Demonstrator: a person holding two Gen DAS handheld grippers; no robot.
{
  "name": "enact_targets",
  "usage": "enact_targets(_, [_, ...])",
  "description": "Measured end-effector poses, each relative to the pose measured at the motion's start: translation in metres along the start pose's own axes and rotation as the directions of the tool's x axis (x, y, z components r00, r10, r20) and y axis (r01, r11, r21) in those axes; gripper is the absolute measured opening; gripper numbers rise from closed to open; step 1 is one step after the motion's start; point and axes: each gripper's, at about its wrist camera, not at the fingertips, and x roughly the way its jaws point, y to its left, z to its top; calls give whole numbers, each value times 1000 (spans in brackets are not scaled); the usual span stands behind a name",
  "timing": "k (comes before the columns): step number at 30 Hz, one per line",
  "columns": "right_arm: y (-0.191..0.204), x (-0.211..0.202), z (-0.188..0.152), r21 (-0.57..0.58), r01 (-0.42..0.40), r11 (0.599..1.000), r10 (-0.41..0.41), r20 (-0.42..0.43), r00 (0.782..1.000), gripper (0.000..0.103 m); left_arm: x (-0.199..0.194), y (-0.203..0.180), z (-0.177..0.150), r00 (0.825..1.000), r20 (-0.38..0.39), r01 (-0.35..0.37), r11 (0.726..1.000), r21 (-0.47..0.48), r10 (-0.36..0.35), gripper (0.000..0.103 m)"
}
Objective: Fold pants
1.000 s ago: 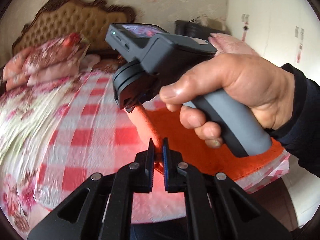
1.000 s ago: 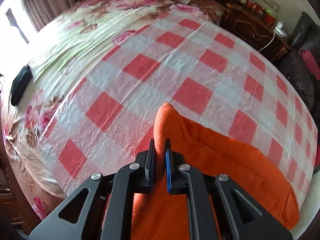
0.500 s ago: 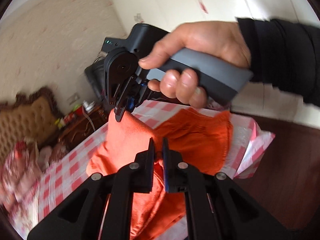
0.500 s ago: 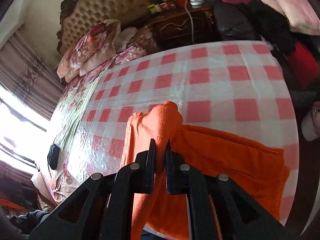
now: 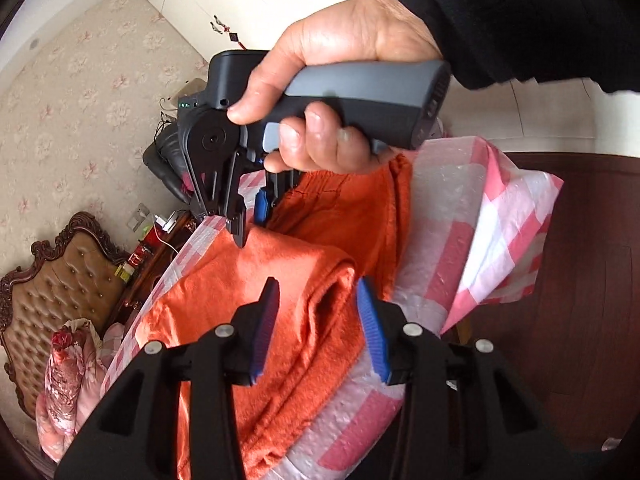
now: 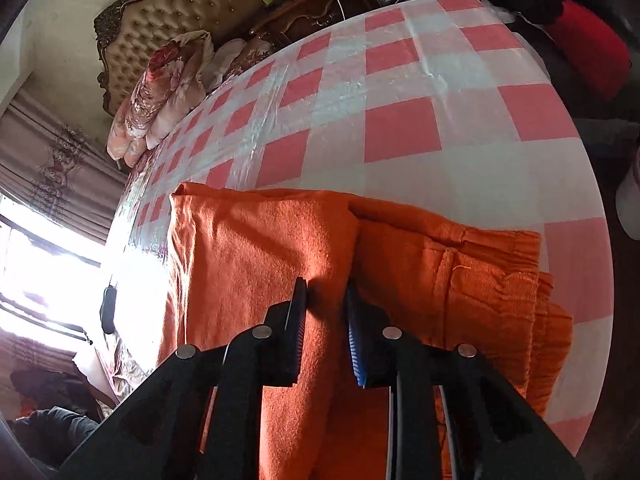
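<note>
Our left tongs (image 5: 316,320) stand apart and are still widening, a raised fold of the orange pants (image 5: 256,280) lying loose between the blue pads, which do not press on it. Our right tongs (image 6: 326,320) are parting too, by a narrower gap, with the edge of the folded-over layer running up between them; the cloth fills most of that gap, but the pads look clear of it.

The pants lie on the bed, on a red-and-white checked cover (image 6: 400,128), near its edge.

Only the left wrist view shows the right tongs (image 5: 250,216) from outside: the person's right hand (image 5: 332,92) wraps the grey handle, a dark sleeve (image 5: 520,20) behind it, and the tips hang right at the upper part of the cloth. It also shows the cover's corner (image 5: 520,232) hanging over the bed's edge above a dark wooden floor (image 5: 592,320).

Only the right wrist view shows the fold laid out: one layer doubled over on the left, the gathered waistband (image 6: 516,248) at the right end. It also shows bright window light (image 6: 44,276) and curtains (image 6: 52,184).

Both views catch the tufted headboard (image 6: 168,16) and floral bedding (image 6: 160,88) at the far end.
</note>
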Motion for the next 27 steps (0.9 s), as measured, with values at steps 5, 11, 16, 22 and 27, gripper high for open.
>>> enact_targets(5, [1,5,4,-30,39,999,-39,-4,999,20,6,6,-1,999,-30,34,999,7,-34,29])
enact_targets(11, [17,-18,12,-42,20,999,-20,13,1000,5,-14,32,16,1000,28,-1,1000,-18,1,7])
enact_targets(16, [31,-59,24,-96,14,995,-8,68,998,5,-19,48,48,996,86,-4,1000,-13,5,7])
enact_targets(22, [-7,-74,25,-46,69,997,-66,73,995,5,-8,20,72,993,112,32,997,63,-39,7])
enact_targets(27, [-33,-78,17,-23,103,994,-101,79,992,5,6,-9,77,993,88,67,993,94,-75,7])
